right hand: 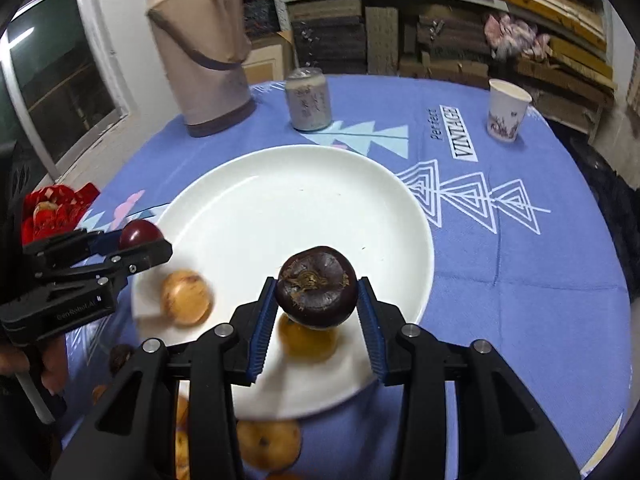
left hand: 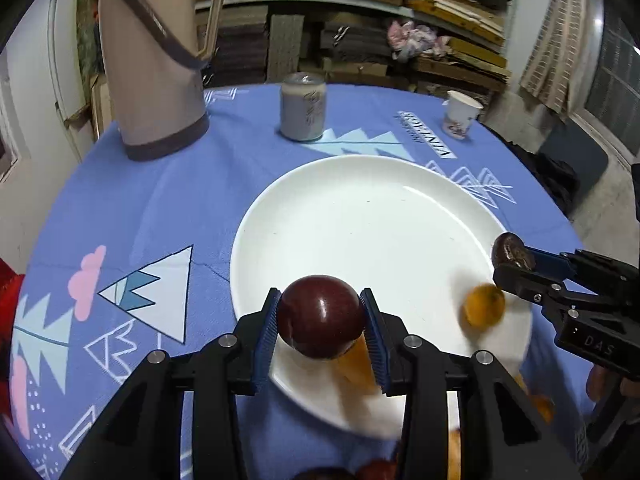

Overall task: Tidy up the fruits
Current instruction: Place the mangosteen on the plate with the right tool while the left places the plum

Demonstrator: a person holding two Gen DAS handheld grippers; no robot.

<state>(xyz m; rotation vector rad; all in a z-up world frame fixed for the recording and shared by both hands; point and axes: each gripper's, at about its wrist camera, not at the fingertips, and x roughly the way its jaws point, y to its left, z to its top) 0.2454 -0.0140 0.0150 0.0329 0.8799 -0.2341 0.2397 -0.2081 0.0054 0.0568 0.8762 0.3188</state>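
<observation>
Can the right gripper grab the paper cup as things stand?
Probably not yet. The right gripper is shut on a dark mangosteen over the white plate. The paper cup stands beyond the plate, path clear, but the jaws are full.

The tablecloth [right hand: 520, 260] reads "Perfect VINTAGE"; the right gripper [left hand: 516, 260] body reads "DAS"

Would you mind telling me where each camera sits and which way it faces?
Left wrist: on the left gripper, angled down at the white plate; its fingers clamp a dark red fruit.
Right wrist: on the right gripper, same tilt; holds a dark purple fruit.
Shared: plate, can, jug, paper cup, each other's gripper.
</observation>
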